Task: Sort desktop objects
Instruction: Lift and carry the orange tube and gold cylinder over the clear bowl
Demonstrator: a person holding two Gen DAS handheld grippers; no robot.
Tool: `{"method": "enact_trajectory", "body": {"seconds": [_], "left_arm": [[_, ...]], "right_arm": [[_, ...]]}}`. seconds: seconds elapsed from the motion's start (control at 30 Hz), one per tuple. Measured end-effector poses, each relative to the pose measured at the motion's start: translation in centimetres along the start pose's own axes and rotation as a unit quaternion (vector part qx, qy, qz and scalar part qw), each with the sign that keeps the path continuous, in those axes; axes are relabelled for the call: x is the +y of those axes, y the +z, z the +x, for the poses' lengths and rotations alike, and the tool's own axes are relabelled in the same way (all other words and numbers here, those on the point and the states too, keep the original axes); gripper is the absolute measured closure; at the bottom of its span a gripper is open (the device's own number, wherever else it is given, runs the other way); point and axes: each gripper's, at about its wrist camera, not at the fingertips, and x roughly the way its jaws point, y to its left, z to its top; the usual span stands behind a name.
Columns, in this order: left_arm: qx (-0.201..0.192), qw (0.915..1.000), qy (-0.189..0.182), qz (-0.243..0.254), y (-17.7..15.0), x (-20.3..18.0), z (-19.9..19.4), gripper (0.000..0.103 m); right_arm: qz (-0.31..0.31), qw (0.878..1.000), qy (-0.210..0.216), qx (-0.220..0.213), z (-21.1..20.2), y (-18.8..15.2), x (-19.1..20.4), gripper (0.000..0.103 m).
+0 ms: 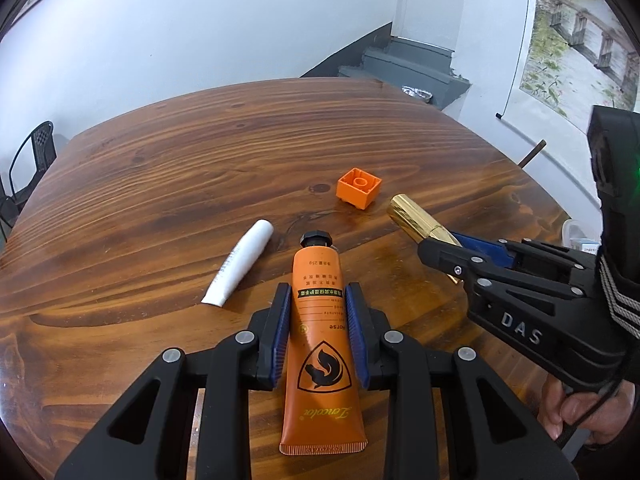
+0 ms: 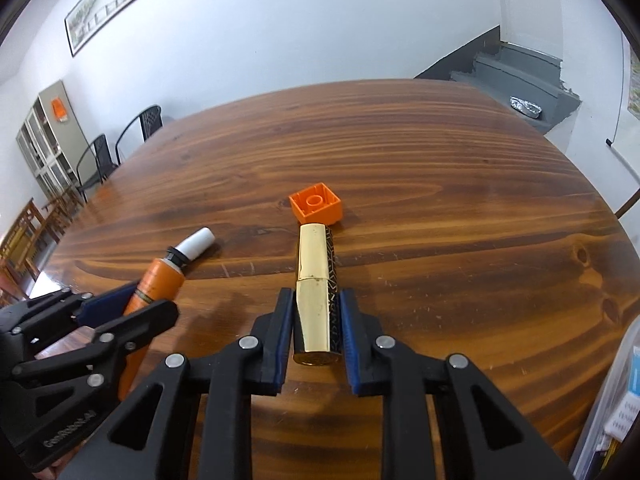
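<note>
An orange cream tube (image 1: 320, 320) with a black cap lies lengthwise between the blue pads of my left gripper (image 1: 318, 292), which is shut on it. The right wrist view shows this left gripper (image 2: 150, 300) and the orange tube (image 2: 160, 280) at the left. My right gripper (image 2: 316, 294) is shut on a gold and black lipstick case (image 2: 316, 280), which points away over the table. In the left wrist view the right gripper (image 1: 444, 240) holds the gold case (image 1: 416, 216) at the right. A white tube (image 1: 240, 266) (image 2: 198, 244) and an upturned orange brick (image 1: 359, 188) (image 2: 317, 205) rest on the wooden table (image 1: 160, 160).
A person's hand (image 1: 576, 412) grips the right tool's handle. A clear plastic box (image 2: 624, 380) stands at the table's right edge. Beyond the table are grey steps with a foil bowl (image 2: 526, 106), black chairs (image 2: 100, 152) and a cabinet at the left.
</note>
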Motion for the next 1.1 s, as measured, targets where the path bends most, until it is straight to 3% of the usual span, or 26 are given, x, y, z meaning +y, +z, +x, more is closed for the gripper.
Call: {"method": "enact_trajectory", "body": {"seconds": [0.47,1.1], "left_arm": [[-0.010,0.9995,-0.020,0.021,-0.3,-2.7,-1.0,0.073],[-0.019,0.9936,-0.086,0.071,-1.2,-11.0,-3.3,0.073]], "right_arm": [[0.078,0.995,0.003,-0.063,-5.3,-2.9,-1.6,0.078],[0.141,0.976,-0.061,-0.156,-16.2,-8.5,-6.4,0.078]]}}
